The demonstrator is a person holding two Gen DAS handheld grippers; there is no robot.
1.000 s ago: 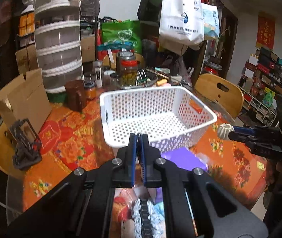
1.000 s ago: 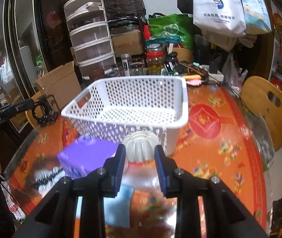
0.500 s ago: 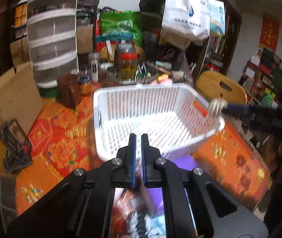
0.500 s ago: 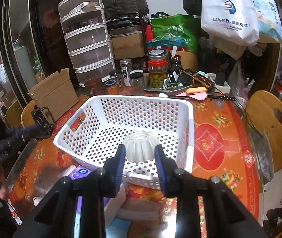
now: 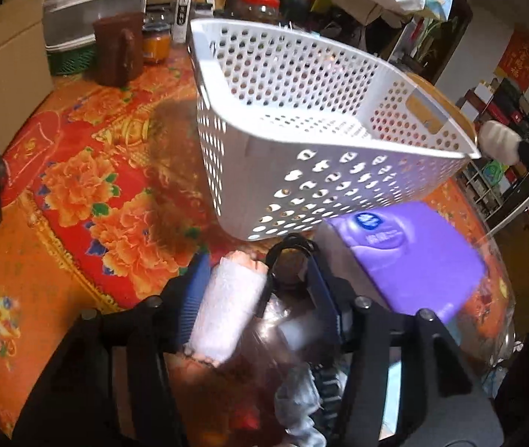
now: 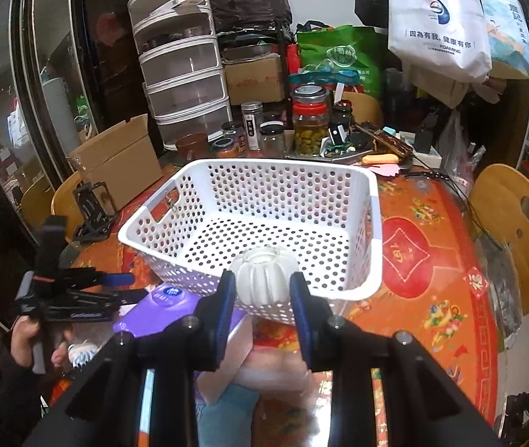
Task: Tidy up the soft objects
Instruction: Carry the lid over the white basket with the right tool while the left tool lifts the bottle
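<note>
Now spread around a rolled white towel [image 5: 227, 309] beside the white perforated plastic basket [image 6: 370, 201]; previously shut. Right still clenching ribbed white ball [image 6: 263, 273] above it.

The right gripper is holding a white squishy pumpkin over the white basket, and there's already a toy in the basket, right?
Not quite. The right wrist view shows the white basket holds nothing yet. The right gripper does hold the white squishy pumpkin over its near edge.

A cluttered home dining room: floral tablecloth [image 6: 432, 260], pickle jars [image 6: 309, 123], wooden chair [image 6: 517, 231], hanging shopping bags [image 6: 437, 18]
</note>
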